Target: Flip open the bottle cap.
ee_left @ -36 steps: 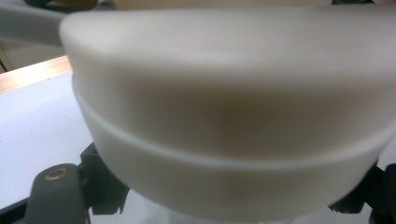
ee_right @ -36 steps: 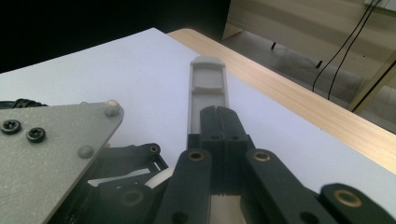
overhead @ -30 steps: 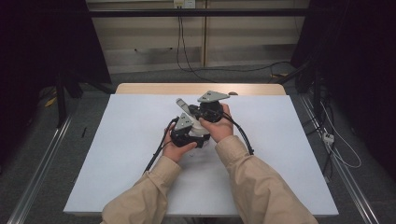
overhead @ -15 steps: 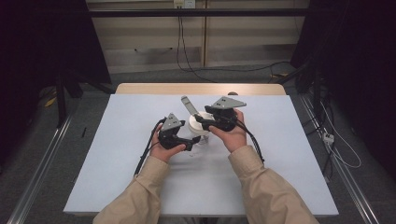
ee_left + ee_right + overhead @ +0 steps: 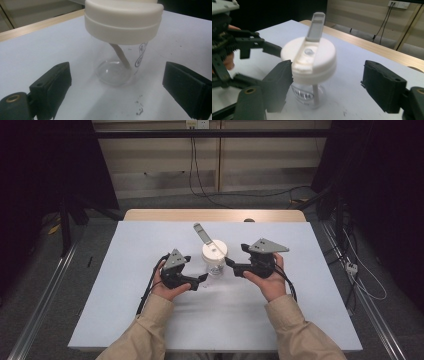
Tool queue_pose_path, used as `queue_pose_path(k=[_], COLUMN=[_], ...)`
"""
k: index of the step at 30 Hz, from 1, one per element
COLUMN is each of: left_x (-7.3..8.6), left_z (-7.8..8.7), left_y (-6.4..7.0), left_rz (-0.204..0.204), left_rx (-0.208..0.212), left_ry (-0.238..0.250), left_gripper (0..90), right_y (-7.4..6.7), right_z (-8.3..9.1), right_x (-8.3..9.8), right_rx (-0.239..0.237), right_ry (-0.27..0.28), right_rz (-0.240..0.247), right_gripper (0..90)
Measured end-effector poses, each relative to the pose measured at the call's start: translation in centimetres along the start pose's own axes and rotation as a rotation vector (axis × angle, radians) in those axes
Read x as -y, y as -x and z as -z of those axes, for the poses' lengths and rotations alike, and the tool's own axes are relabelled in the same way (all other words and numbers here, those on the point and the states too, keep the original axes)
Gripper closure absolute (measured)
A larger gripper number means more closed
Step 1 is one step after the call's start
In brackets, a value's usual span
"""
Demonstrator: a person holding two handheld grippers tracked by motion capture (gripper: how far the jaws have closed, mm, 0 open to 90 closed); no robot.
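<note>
At mid-tabletop [image 5: 125, 285] the lidded cup [image 5: 214, 256] now stands alone, both hand-held grippers, left [image 5: 202, 279] and right [image 5: 228, 264], having just spread and drawn apart from where they met, so the capping step is probably finished, flip tab up.

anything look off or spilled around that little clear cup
No spill. The clear cup stands upright with its white lid on and grey flip cap standing open. A few dark specks dot the table beside it.
</note>
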State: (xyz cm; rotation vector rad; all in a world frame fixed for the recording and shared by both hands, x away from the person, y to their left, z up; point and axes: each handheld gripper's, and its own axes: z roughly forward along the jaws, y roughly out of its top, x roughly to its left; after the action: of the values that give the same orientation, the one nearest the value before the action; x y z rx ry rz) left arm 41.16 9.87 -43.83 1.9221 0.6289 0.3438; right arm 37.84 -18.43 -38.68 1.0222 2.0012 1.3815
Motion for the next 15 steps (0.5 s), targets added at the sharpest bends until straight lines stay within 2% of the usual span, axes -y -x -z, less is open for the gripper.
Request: queue_pose_path(k=[2, 8, 15], left_x=[0.1, 0.8, 1.7], left_z=[0.7, 2.6, 4.2], left_y=[-0.2, -0.8, -1.2], left_rz=[-0.007, 0.022, 0.027], left_rx=[-0.009, -0.034, -0.045], left_ry=[-0.003, 0.013, -0.001], left_gripper=[8.1, 9.1, 8.5], right_y=[0.1, 0.5, 1.1], right_z=[0.8, 2.8, 4.7], right_x=[0.6, 3.0, 5.8], right_rx=[0.010, 0.016, 0.034], right_ry=[0.000, -0.017, -0.027], right_rz=[0.003, -0.009, -0.033], right_gripper=[22.3, 19.3, 16.9])
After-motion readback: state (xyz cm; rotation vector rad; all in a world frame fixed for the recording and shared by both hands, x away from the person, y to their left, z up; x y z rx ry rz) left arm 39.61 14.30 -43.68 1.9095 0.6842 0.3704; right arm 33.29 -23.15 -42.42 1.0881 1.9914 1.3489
